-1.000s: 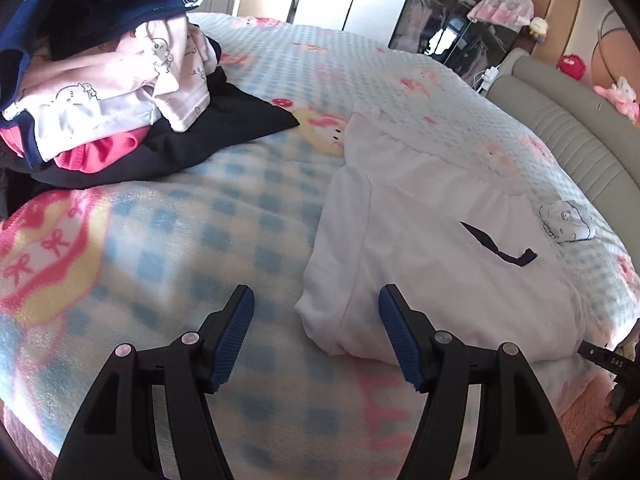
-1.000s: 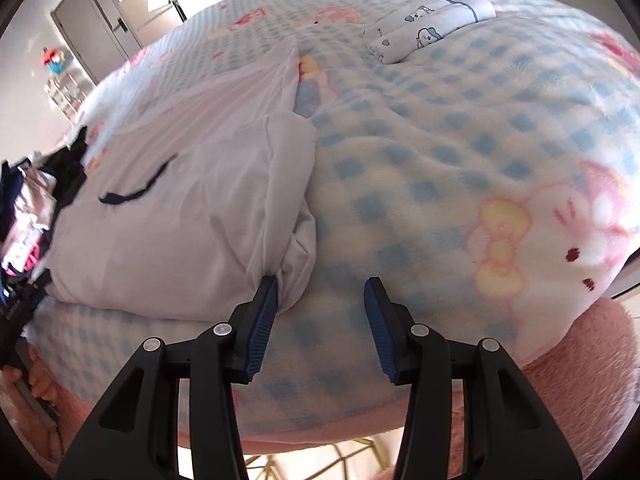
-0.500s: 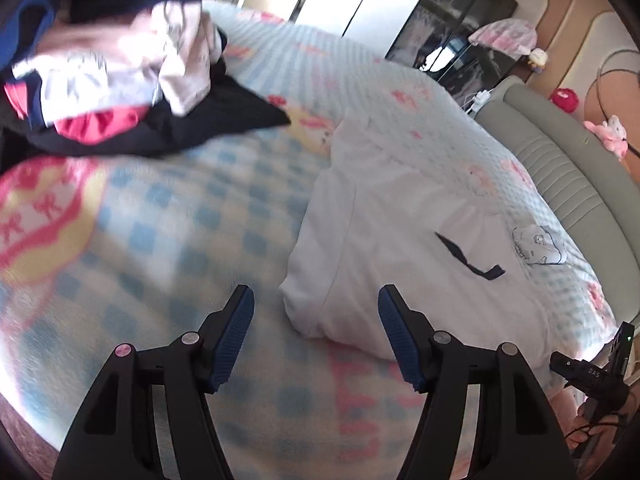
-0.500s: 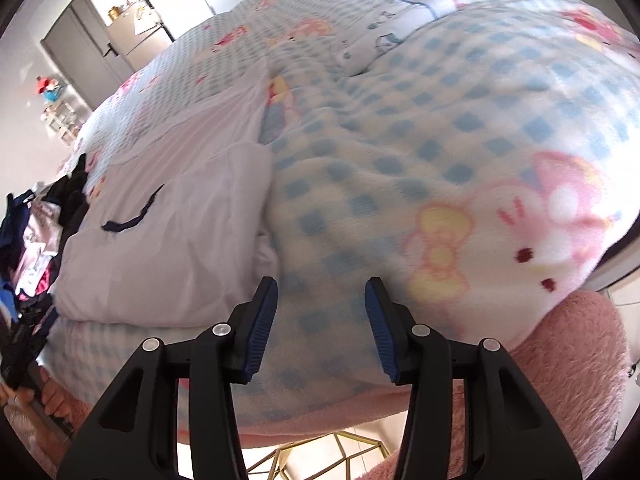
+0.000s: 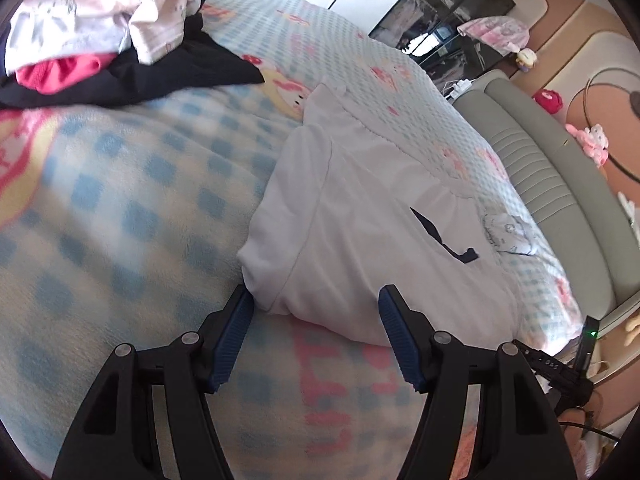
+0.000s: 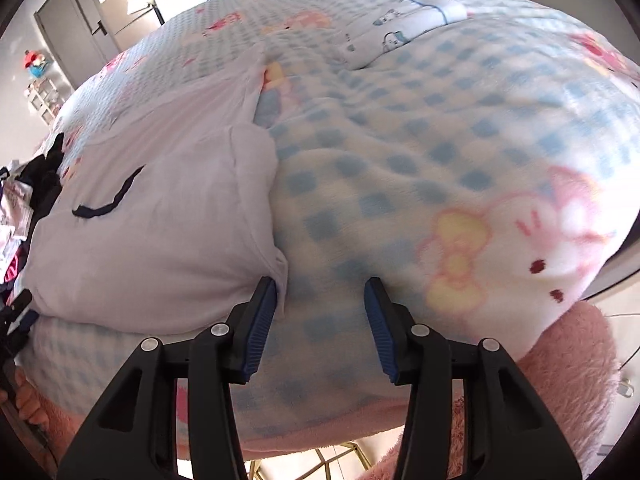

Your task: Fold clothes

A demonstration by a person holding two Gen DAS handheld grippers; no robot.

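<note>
The left hand-held gripper stood open around the near corner of a white garment on the checked bed — the right hand-held gripper open, seemingly touching its other corner. Farther off lay a clothes pile.

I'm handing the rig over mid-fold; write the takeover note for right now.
Left gripper: open, near-left corner of the white garment between its fingers, nothing clamped.
Right gripper: open, at the garment's near-right corner, holding nothing.
Garment lies flat on the checked blanket, sides apparently folded in.
A small folded printed piece lies further up the bed.
Unfolded clothes pile waits at far left.
Left: grip both corners, finish the fold, then the pile.
</note>
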